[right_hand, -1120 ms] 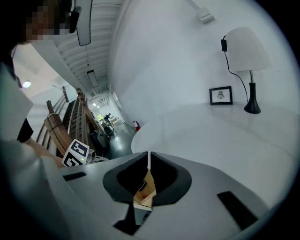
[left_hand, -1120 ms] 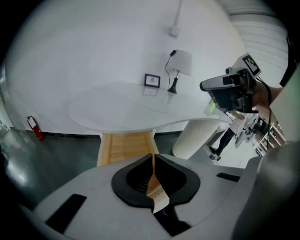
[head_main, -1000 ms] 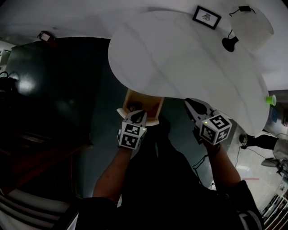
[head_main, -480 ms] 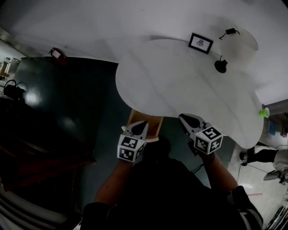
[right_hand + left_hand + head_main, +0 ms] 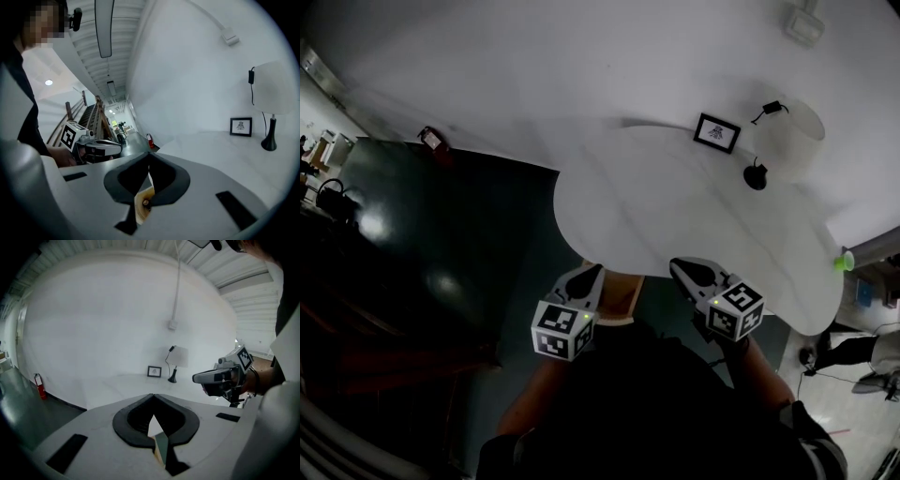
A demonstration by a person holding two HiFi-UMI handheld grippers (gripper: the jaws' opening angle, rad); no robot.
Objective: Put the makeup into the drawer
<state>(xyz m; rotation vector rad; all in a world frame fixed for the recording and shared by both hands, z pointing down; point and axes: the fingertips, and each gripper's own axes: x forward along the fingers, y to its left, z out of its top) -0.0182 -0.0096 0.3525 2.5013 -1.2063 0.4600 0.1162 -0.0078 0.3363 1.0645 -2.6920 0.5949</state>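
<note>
White table (image 5: 675,216), wooden drawer (image 5: 623,293) below, white wall (image 5: 534,66), dark floor (image 5: 441,234), picture (image 5: 716,133), lamp (image 5: 787,136)

I hold my left tongs (image 5: 585,278) and my right tongs (image 5: 686,273) side by side in front of my body, apart from each other, both pointing forward and a little downward. On each of them the two jaws are pressed together, tip against tip. The left marker cube (image 5: 558,330) and the right marker cube (image 5: 736,312) sit behind the jaws and face up toward my head. My left forearm (image 5: 534,398) and right forearm (image 5: 761,367) reach forward
</note>
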